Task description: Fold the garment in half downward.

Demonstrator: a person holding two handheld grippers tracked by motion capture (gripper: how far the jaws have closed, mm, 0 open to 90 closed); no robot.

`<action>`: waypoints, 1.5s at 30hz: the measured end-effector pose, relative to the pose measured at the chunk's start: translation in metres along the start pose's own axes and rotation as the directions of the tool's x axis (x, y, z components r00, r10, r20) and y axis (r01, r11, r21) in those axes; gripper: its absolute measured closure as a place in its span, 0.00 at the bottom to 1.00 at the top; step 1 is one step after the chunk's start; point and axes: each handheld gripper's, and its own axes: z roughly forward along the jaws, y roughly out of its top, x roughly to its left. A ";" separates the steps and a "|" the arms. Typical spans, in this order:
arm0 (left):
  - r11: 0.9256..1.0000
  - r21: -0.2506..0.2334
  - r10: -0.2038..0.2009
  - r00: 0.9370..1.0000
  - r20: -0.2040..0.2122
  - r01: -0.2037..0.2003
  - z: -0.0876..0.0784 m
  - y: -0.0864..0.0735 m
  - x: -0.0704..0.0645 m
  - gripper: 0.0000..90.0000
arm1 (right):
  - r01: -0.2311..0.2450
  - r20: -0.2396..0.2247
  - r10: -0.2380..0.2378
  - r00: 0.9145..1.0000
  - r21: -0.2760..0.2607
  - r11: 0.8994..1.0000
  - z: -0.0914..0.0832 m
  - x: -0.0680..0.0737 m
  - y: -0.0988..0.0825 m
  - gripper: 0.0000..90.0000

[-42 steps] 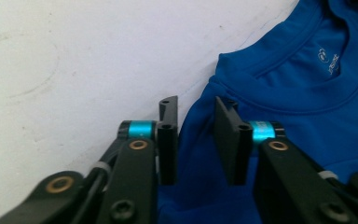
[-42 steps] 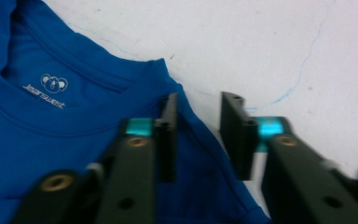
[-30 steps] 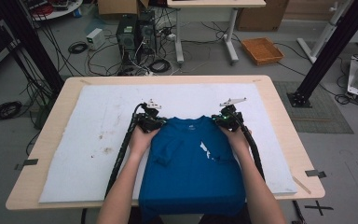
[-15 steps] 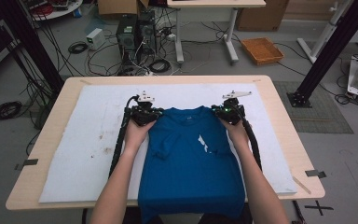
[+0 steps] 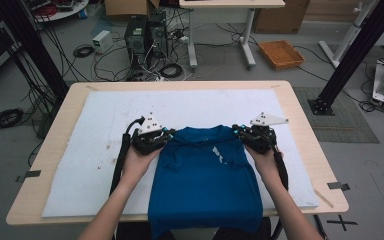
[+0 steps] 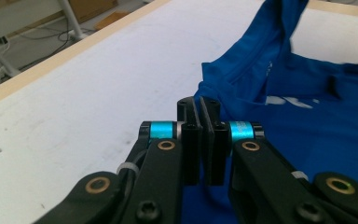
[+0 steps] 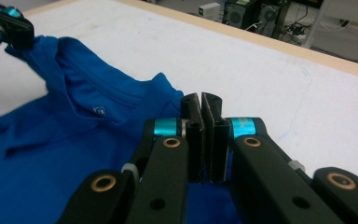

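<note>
While the blue T-shirt (image 5: 205,185) lay flat on the white mat (image 5: 90,150) of the table (image 5: 300,115), its hem hanging over the near edge, each hand-held gripper pinched one shoulder. The left hand-held gripper (image 5: 164,136) was clamped on the left shoulder and the right hand-held gripper (image 5: 240,131) on the right, both with jaws closed on cloth. The garment appeared light, limp and liable to fold or sag wherever unsupported. Shoulder seams beside the collar (image 7: 98,100) were judged the best hold, since doubled fabric there resists slipping and keeps the shirt spread.
</note>
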 end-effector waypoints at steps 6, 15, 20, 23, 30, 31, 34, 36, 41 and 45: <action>1.000 -0.016 0.027 0.999 0.029 -0.026 -0.021 -0.015 -0.027 0.97 | 0.016 -0.009 -0.016 1.000 -0.004 1.000 -0.028 0.019 -0.023 0.98; 0.996 0.011 0.092 0.993 0.072 -0.093 -0.038 -0.043 -0.061 0.97 | 0.072 -0.030 -0.072 0.997 0.002 0.997 -0.055 0.048 -0.056 0.98; 0.988 0.040 0.147 0.983 0.107 -0.152 -0.046 -0.062 -0.083 0.97 | 0.128 -0.053 -0.125 0.991 0.054 0.990 -0.069 0.067 -0.077 0.98; 0.983 0.055 0.165 0.978 0.124 -0.173 -0.047 -0.067 -0.090 0.97 | 0.148 -0.064 -0.143 0.988 0.079 0.986 -0.076 0.073 -0.086 0.98; 0.968 0.100 0.210 0.963 0.170 -0.229 -0.047 -0.078 -0.106 0.93 | 0.165 -0.074 -0.156 0.985 0.130 0.978 -0.086 0.078 -0.106 0.96; 0.968 0.100 0.210 0.962 0.173 -0.229 -0.048 -0.079 -0.107 0.93 | 0.165 -0.074 -0.156 0.985 0.130 0.978 -0.086 0.078 -0.106 0.96; 0.972 0.087 0.202 0.965 0.164 -0.219 -0.051 -0.077 -0.105 0.85 | 0.151 -0.057 -0.145 0.988 0.113 0.982 -0.091 0.072 -0.105 0.93; 0.984 0.074 0.154 0.981 0.116 -0.163 -0.048 -0.071 -0.092 0.79 | 0.115 -0.030 -0.113 0.993 0.092 0.989 -0.089 0.063 -0.098 0.89; 0.997 0.041 0.069 0.998 0.009 -0.069 -0.038 -0.062 -0.067 0.71 | 0.021 0.035 -0.023 0.999 0.055 0.998 -0.074 0.036 -0.080 0.79; 0.995 0.034 -0.093 0.994 -0.054 0.095 -0.024 -0.061 -0.034 0.64 | -0.134 0.052 0.130 0.990 0.085 0.987 -0.038 0.006 -0.069 0.65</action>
